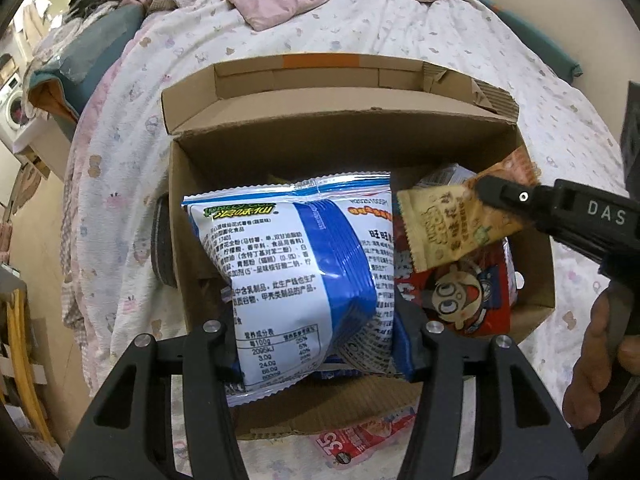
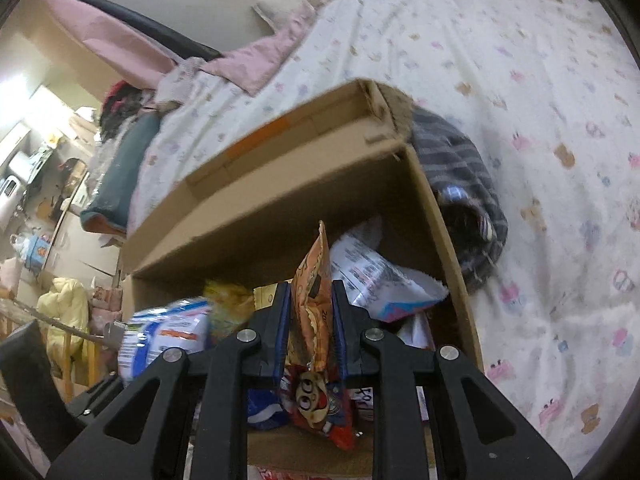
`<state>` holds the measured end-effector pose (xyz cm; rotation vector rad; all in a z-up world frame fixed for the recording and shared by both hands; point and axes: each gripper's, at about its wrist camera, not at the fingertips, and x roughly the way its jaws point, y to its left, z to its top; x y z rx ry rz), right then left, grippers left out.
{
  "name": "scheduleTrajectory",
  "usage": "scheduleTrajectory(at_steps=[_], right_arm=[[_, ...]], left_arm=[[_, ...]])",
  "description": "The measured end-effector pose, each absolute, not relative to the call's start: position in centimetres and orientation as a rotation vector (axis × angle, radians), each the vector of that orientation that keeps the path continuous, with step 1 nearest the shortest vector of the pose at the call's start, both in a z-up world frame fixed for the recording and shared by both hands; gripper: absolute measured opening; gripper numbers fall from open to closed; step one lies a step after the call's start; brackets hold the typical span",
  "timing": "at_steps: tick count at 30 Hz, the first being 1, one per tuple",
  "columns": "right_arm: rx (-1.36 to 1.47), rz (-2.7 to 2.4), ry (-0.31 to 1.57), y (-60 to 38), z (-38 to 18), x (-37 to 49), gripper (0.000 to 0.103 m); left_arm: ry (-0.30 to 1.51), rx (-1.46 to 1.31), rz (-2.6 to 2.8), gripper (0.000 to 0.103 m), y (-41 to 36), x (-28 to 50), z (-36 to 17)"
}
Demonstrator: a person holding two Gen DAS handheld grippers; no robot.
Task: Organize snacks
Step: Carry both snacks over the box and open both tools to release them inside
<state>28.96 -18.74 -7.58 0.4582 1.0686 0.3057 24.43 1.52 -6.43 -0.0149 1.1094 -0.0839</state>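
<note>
An open cardboard box (image 1: 328, 148) sits on the bed and holds several snack packets. My left gripper (image 1: 320, 344) is shut on a blue and white snack bag (image 1: 296, 264) and holds it over the box's left half. My right gripper (image 2: 310, 320) is shut on a small orange and tan snack packet (image 2: 314, 280), edge-on between the jaws, over the box's right half (image 2: 436, 216). In the left wrist view that packet (image 1: 444, 228) hangs from the right gripper's black finger (image 1: 520, 200). A red cartoon-face packet (image 1: 464, 296) lies in the box beneath it.
The bed has a white patterned quilt (image 1: 400, 28) with a pink blanket (image 1: 280, 0) at its far end. A striped dark cloth (image 2: 464, 184) lies against the box's right wall. A red packet (image 1: 360, 440) lies on the quilt in front of the box.
</note>
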Motion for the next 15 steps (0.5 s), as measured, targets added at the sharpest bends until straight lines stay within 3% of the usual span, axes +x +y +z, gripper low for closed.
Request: scheduleTrajectory(at_steps=[10, 15], right_arm=[[0.489, 0.363, 1.071, -18.3, -8.0, 29.0, 0.024], [0.522, 0.388, 1.065, -18.7, -7.5, 29.0, 0.024]], left_arm=[[1.121, 0.025, -0.102, 0.053, 0.6, 23.8, -6.5], [1.102, 0.053, -0.087, 0.068, 0.3, 23.4, -6.1]])
